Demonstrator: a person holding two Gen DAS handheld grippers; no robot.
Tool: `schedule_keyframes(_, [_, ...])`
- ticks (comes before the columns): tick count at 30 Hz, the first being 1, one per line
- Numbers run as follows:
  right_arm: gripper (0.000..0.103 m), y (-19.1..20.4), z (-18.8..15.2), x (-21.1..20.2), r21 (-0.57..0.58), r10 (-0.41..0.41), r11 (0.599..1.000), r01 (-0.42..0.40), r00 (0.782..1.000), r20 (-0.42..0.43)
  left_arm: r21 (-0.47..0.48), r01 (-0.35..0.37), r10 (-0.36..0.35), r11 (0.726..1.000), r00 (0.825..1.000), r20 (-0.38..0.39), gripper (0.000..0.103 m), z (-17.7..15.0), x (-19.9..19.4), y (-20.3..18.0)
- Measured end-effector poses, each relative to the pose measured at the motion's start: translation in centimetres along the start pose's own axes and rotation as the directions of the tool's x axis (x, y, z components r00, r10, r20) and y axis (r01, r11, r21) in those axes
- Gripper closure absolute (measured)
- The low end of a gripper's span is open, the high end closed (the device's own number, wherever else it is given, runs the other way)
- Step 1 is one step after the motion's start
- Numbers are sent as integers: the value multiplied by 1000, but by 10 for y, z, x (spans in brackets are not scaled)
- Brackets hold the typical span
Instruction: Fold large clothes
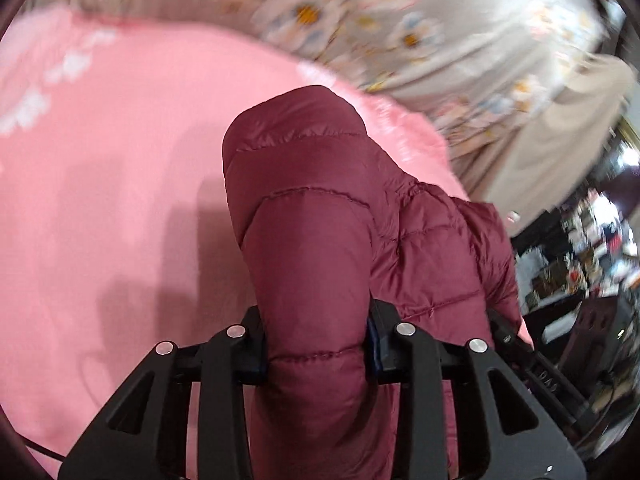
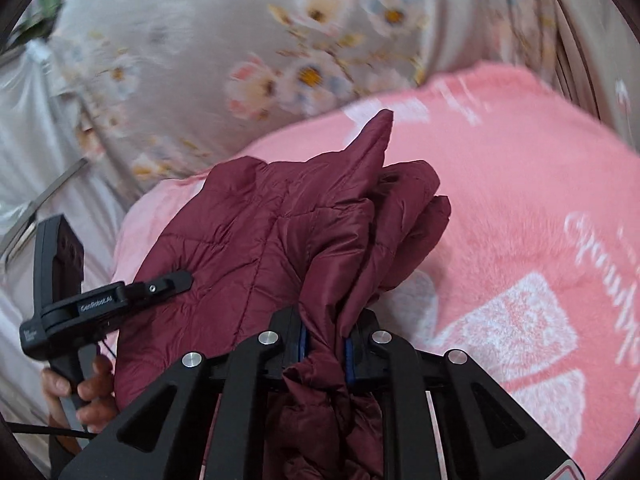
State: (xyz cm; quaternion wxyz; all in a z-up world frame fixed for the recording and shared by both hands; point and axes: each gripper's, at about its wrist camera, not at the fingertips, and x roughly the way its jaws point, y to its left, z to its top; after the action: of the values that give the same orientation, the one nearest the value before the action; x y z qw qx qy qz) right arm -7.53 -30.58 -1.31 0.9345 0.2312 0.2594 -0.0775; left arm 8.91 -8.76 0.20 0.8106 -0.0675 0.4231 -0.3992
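Note:
A maroon quilted puffer jacket [image 1: 320, 208] hangs bunched over a pink fleece blanket [image 1: 112, 152]. My left gripper [image 1: 316, 344] is shut on a thick padded fold of the jacket. My right gripper [image 2: 325, 344] is shut on a gathered, thinner bunch of the same jacket [image 2: 272, 232]. The jacket's lower part is hidden below both grippers. In the right wrist view the left gripper's body [image 2: 92, 304] shows at the left, pressed against the jacket and held by a hand [image 2: 80, 392].
The pink blanket [image 2: 520, 208] with white print covers the bed. A grey floral sheet [image 2: 240, 48] lies behind it and also shows in the left wrist view [image 1: 380, 20]. Dark cluttered furniture [image 1: 592, 264] stands at the right of the left wrist view.

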Motion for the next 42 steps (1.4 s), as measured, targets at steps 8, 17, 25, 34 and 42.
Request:
schedule_keyframes(8, [89, 94, -38, -90, -198, 150, 973, -119, 978, 147, 159, -35, 2, 987, 980, 201, 70, -38, -149, -4])
schedule_keyframes(17, [89, 167, -28, -80, -339, 262, 923, -185, 944, 199, 108, -130, 88, 986, 940, 328, 70, -33, -214, 31])
schedule_keyframes(25, [89, 167, -41, -28, -331, 193, 932, -149, 975, 105, 11, -154, 147, 988, 962, 229, 70, -34, -170, 74])
schedule_keyframes(34, [89, 137, -23, 54, -285, 136, 952, -113, 989, 62, 12, -209, 204, 978, 963, 177, 70, -9, -91, 103])
schedule_keyframes(42, [89, 121, 3, 103, -263, 111, 961, -85, 990, 85, 38, -221, 208, 975, 955, 210, 70, 27, -49, 117])
